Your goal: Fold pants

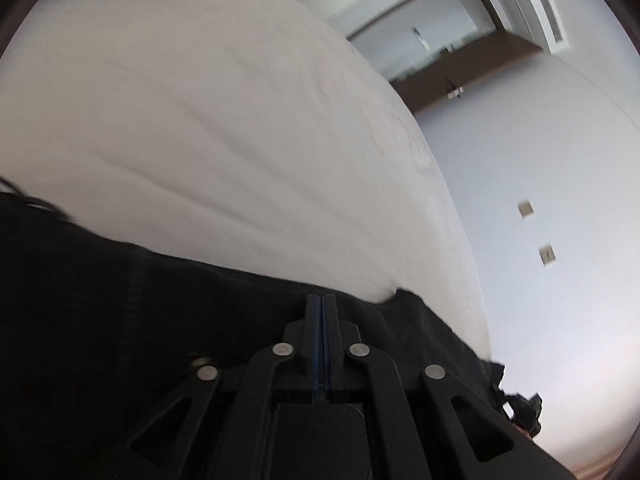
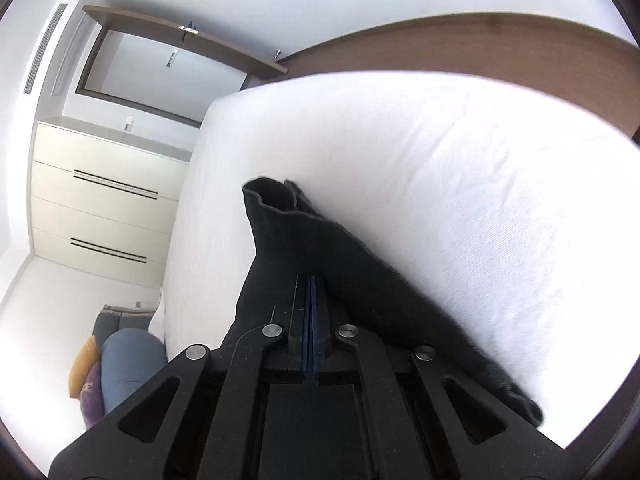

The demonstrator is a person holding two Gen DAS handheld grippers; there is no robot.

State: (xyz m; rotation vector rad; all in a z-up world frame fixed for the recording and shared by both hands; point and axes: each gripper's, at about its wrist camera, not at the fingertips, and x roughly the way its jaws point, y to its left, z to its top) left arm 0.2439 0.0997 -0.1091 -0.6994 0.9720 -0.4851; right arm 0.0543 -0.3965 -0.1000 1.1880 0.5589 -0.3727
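Left wrist view is smeared with motion; the dark pants (image 1: 120, 320) run off the frame at 9 o'clock, fabric detail lost. The left gripper (image 1: 321, 300) has its jaws pressed together over the cloth; whether cloth is pinched is hard to tell. The right gripper (image 2: 310, 280) is likewise closed tight above a pant leg (image 2: 280, 216) lying on the white bed (image 2: 440, 160), its hem open toward 12 o'clock.
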